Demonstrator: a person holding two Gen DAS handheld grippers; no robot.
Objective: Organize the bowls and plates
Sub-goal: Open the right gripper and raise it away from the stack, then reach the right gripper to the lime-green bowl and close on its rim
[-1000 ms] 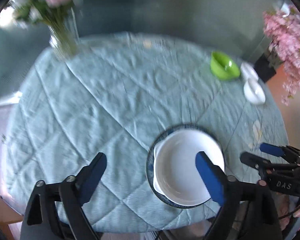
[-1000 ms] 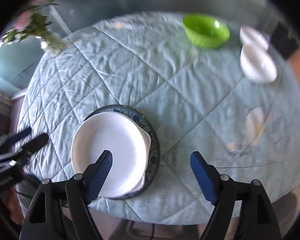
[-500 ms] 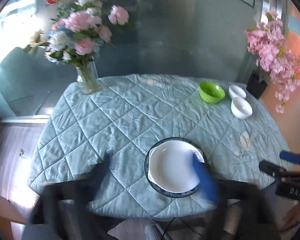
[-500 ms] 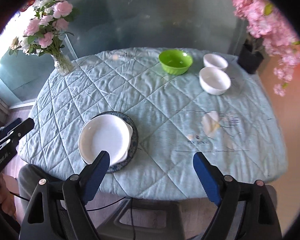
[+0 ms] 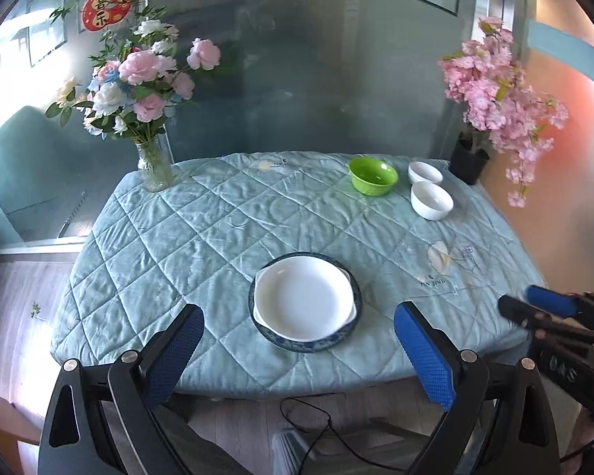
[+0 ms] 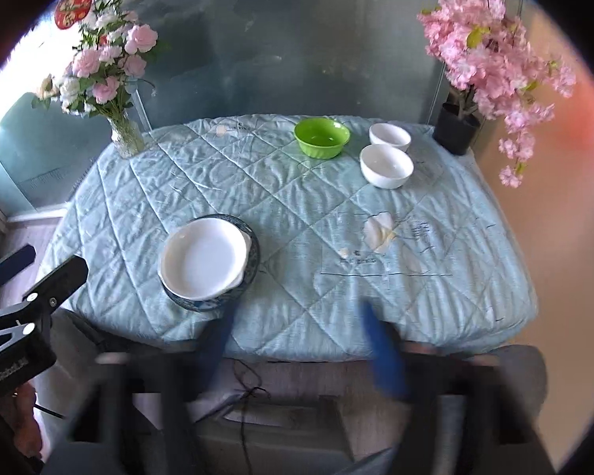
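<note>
A white plate (image 5: 303, 301) (image 6: 204, 263) lies stacked on a blue-rimmed plate (image 5: 352, 322) (image 6: 253, 255) at the table's near side. A green bowl (image 5: 373, 176) (image 6: 322, 137) and two white bowls (image 5: 431, 200) (image 6: 386, 166) stand at the far right. My left gripper (image 5: 297, 360) is open and empty, back from the table's front edge, below the plates. My right gripper (image 6: 303, 346) is open and empty, blurred, off the front edge; it also shows at the right in the left wrist view (image 5: 534, 308).
The table wears a quilted light-blue cloth (image 5: 225, 237). A glass vase of flowers (image 5: 152, 166) stands at the far left corner. A potted pink blossom plant (image 5: 469, 160) stands at the far right. A cable (image 5: 316, 427) lies on the floor below the front edge.
Both grippers have pulled back and up from the table. The plates, once between the fingers, now lie well ahead. The right gripper's fingers are blurred by motion.
</note>
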